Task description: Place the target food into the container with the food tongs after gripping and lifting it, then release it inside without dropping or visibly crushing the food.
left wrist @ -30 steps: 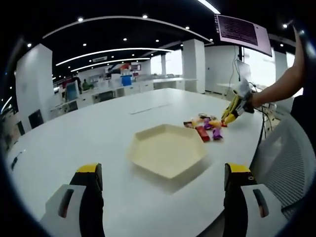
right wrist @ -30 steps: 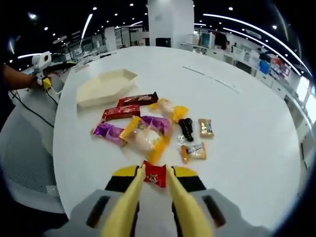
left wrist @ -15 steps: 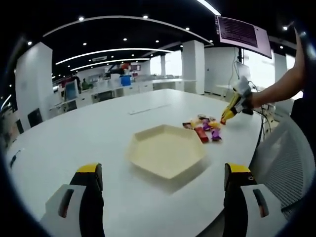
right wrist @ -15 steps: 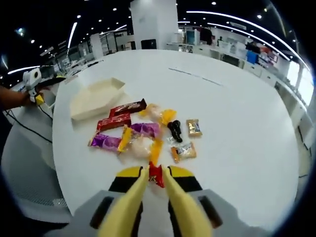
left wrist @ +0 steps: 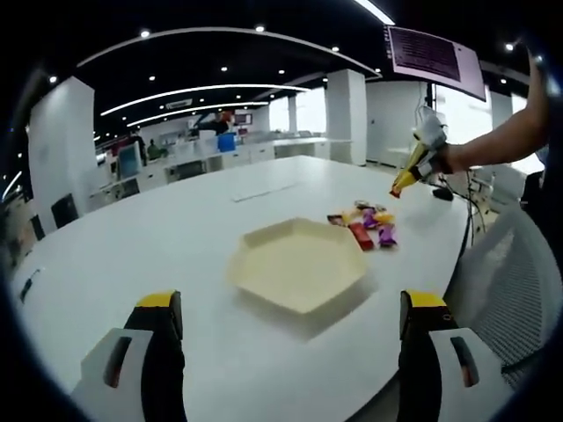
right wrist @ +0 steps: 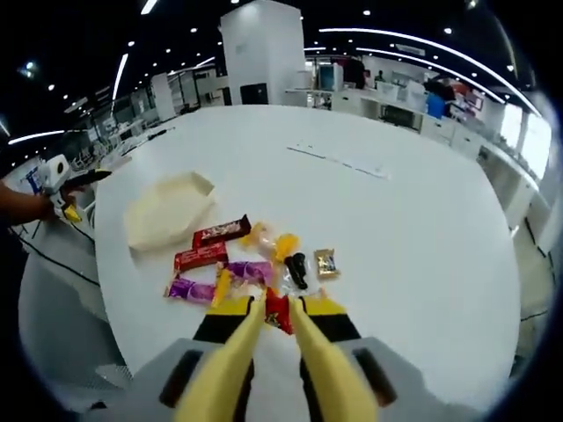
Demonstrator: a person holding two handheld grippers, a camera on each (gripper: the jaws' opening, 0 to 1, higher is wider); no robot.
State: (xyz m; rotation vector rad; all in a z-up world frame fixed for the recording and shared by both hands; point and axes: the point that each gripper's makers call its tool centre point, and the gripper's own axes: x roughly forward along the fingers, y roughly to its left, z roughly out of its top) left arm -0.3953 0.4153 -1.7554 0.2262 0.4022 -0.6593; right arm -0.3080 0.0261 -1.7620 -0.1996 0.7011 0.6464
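My right gripper [right wrist: 273, 309] is shut on the yellow food tongs [right wrist: 239, 338], whose tips pinch a small red-wrapped candy [right wrist: 279, 311] in the air above the table. Below it lies a pile of wrapped sweets [right wrist: 242, 259], and further left the cream hexagonal tray [right wrist: 167, 207]. In the left gripper view the tray [left wrist: 264, 232] sits mid-table, empty, with the sweets [left wrist: 365, 225] to its right. The right gripper [left wrist: 415, 169] hangs high above them on a person's arm. My left gripper [left wrist: 290, 301] stands open near the tray's front edge, holding nothing.
The round white table [right wrist: 396, 229] has wide bare surface beyond the sweets. A mesh chair [left wrist: 501, 281] stands at the table's right edge in the left gripper view. Cables [right wrist: 53, 255] hang off the table side near the left gripper [right wrist: 57, 180]. Office desks lie far behind.
The right gripper has risen from the table with the red candy in the tongs; the pile looks smaller below. The left gripper has stayed still and open.
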